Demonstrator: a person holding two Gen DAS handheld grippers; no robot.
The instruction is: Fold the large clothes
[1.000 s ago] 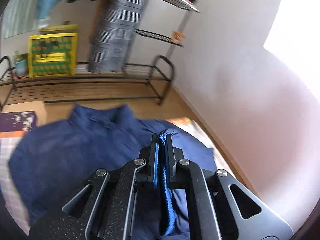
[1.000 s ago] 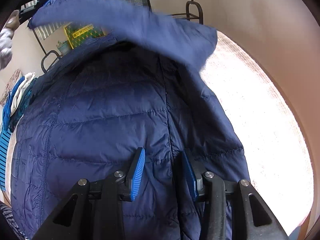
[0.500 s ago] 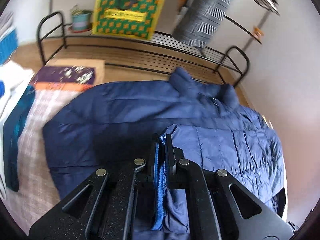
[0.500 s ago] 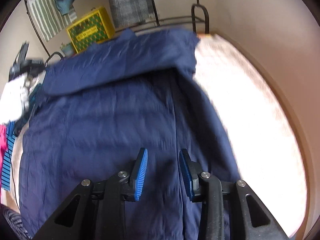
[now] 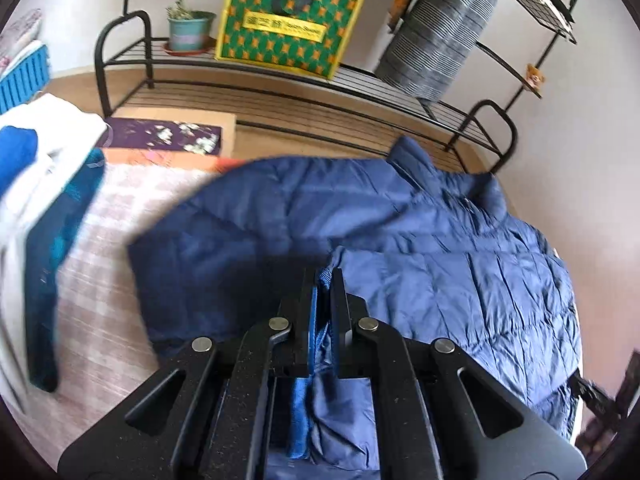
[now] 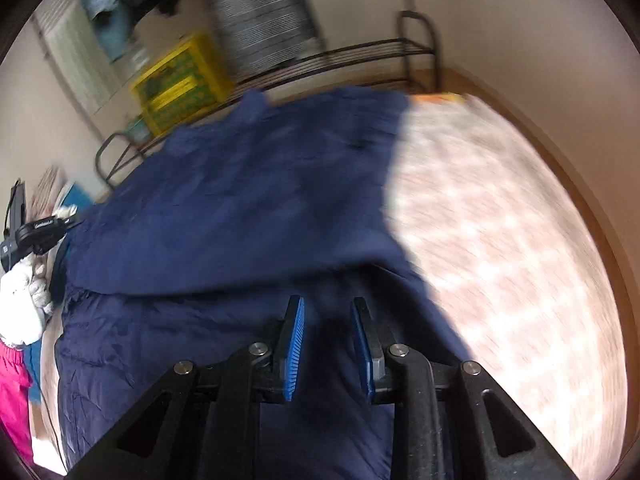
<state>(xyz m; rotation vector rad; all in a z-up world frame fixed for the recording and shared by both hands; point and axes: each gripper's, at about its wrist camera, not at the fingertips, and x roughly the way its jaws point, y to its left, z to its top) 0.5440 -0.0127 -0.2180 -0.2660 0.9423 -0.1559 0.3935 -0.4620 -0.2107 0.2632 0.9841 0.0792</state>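
Two grippers in play here, and only one has anything in it. The left gripper has its fingers pinched narrow on a ribbed blue cuff edge of the navy puffer jacket, with fabric bunched down between them toward the camera. Past the fingertips the jacket spreads out flat on a pinkish checked blanket, collar end farthest from the fingers, right up near the black metal rack. A sleeve or front panel looks folded across the body, lying just ahead and to the right of the fingers.

The right gripper hovers over the jacket with its blue-padded fingers spread apart, nothing between them, just dark quilted fabric underneath. To the right of those fingers the blanket is bare and sunlit. Far off to their left you can see a white-gloved hand gripping the other tool's handle.

Background stuff: a yellow and green box and a small potted plant sit on the rack, a striped grey garment hangs at its right end, and a pile of white and teal clothes lies well left of the left fingers. The right view is pretty motion-blurred, so I can't make out finer detail.
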